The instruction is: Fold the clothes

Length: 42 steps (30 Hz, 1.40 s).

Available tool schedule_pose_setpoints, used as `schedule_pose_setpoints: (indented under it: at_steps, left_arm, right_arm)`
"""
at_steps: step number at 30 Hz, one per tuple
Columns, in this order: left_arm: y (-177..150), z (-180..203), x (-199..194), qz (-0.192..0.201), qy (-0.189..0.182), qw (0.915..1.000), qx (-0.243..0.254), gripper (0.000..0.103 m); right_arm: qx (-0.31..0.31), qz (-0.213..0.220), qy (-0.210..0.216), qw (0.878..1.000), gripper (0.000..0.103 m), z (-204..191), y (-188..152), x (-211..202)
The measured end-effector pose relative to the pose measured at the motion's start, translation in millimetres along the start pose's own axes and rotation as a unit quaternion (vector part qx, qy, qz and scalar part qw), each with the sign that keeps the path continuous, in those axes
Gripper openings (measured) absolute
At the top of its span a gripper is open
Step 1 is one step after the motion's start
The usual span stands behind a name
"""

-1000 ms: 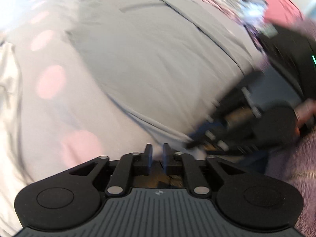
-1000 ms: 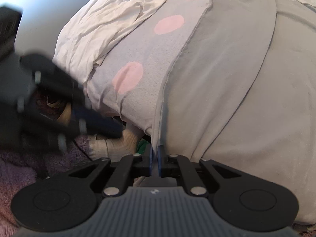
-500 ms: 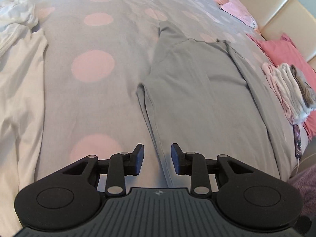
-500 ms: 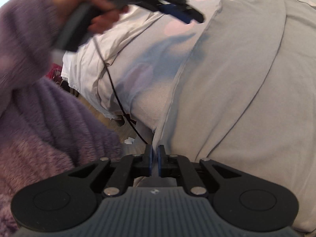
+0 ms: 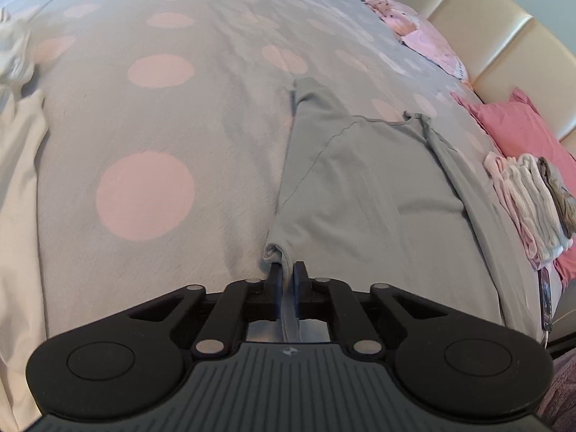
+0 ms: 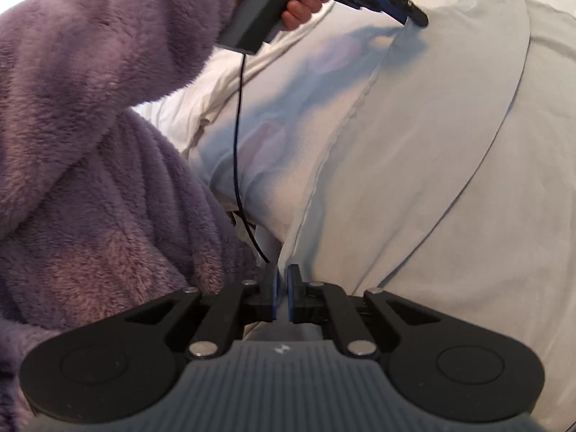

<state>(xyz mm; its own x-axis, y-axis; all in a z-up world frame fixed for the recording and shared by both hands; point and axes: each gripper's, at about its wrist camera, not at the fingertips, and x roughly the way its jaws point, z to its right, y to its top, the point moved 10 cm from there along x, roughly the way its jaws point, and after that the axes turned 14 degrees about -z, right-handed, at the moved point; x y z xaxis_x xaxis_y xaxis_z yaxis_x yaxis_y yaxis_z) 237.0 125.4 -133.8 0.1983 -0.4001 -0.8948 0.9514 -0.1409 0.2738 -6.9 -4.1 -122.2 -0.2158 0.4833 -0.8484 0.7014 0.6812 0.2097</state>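
Left wrist: tongs point(image 5: 286, 273) pinching shirt point(image 5: 363, 194)

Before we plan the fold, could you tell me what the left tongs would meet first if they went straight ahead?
The grey shirt they already pinch; the left tongs point along its side edge toward the sleeve, though depth is unclear.

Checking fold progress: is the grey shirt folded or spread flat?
Partly folded: the grey shirt has one side strip doubled over; both grippers pinch its near edge.
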Motion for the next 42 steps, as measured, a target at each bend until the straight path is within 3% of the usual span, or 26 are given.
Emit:
schedule_pose_setpoints:
  at_steps: [4, 13, 21, 29, 36, 39, 40, 42]
  left_arm:
    - [5, 21, -15, 0.018, -0.004, 0.9997, 0.017, 0.002]
    - [26, 91, -31, 0.028, 0.037, 0.9957, 0.080, 0.002]
    - [43, 152, 10, 0.000, 0.069, 0.9867, 0.147, 0.002]
    - [46, 194, 66, -0.041, 0.091, 0.9736, 0.206, 0.002]
    - [38, 201, 103, -0.075, 0.093, 0.9685, 0.219, 0.002]
    - [36, 199, 96, -0.071, 0.085, 0.9723, 0.206, 0.015]
    - [35, 200, 87, -0.063, 0.081, 0.9734, 0.205, 0.026]
    - [33, 203, 69, -0.047, 0.073, 0.9753, 0.203, 0.031]
  right_arm:
    - [0.014, 0.028, 0.011, 0.999, 0.007, 3, -6, -17]
    - [0.092, 0.081, 0.042, 0.992, 0.006, 32, -36, -56]
    - [0.155, 0.084, 0.034, 0.984, 0.006, 48, -73, -55]
    - [0.222, 0.070, 0.108, 0.967, 0.006, 56, -91, -35]
    - [0.227, 0.066, 0.113, 0.965, 0.006, 46, -91, -26]
    - [0.232, 0.066, 0.111, 0.964, 0.006, 42, -92, -20]
    - [0.234, 0.066, 0.109, 0.964, 0.006, 41, -90, -19]
    - [0.233, 0.069, 0.108, 0.964, 0.006, 37, -88, -19]
